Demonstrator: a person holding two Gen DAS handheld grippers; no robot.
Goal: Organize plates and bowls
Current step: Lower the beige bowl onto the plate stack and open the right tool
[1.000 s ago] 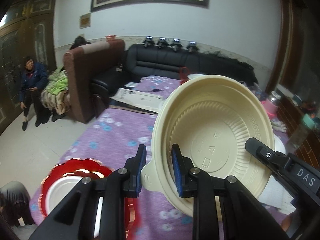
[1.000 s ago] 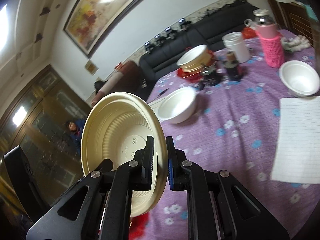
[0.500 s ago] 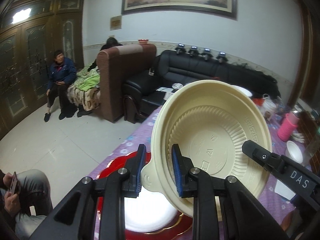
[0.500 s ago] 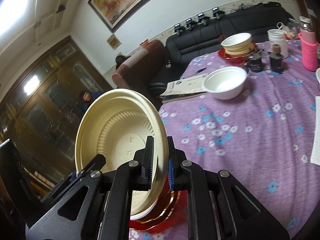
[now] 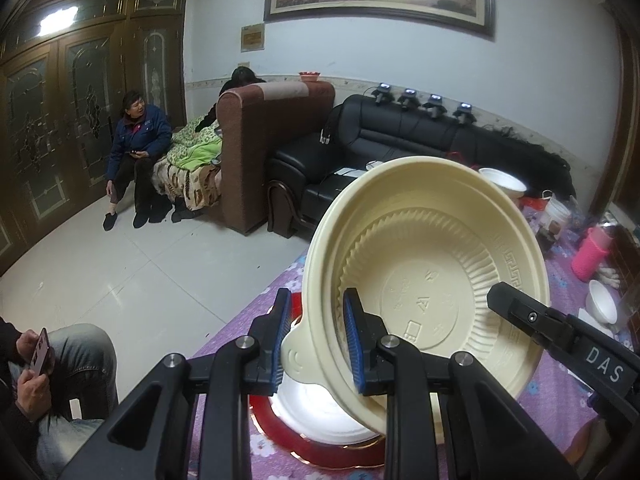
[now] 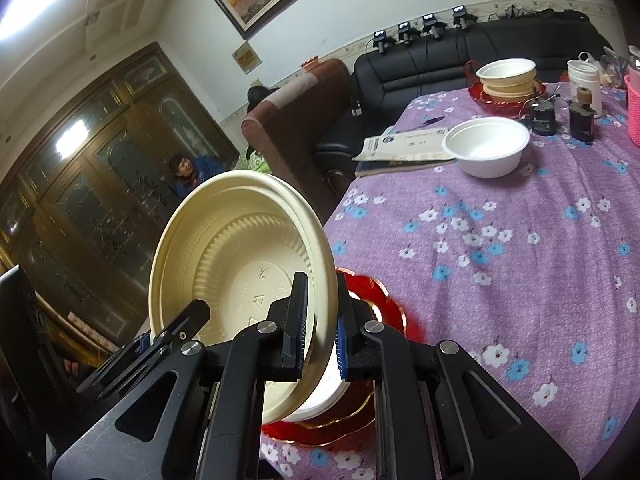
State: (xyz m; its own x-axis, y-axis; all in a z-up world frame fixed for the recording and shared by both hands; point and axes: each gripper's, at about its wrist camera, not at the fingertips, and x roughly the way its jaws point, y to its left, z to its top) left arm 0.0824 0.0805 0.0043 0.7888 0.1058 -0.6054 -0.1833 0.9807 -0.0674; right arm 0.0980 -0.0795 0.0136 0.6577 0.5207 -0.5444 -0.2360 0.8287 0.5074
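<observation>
A cream plastic bowl [image 5: 432,280] is held tilted between both grippers, just above a white bowl [image 5: 320,412] that sits on red plates [image 5: 316,446] near the table's corner. My left gripper [image 5: 316,344] is shut on the cream bowl's rim tab. My right gripper [image 6: 320,328] is shut on the opposite rim of the cream bowl [image 6: 240,264]. The right wrist view shows the red plates [image 6: 380,300] below, with the white bowl [image 6: 320,404] mostly hidden.
On the purple flowered tablecloth [image 6: 500,240] stand a white bowl [image 6: 486,146], a booklet [image 6: 404,146], stacked bowls on a red plate [image 6: 506,76], a white cup [image 6: 584,76] and small dark jars [image 6: 580,116]. Sofas and seated people are beyond the table edge.
Both grippers carried the cream bowl toward the table's corner and lowered it. The red plates with the white bowl now lie directly beneath it.
</observation>
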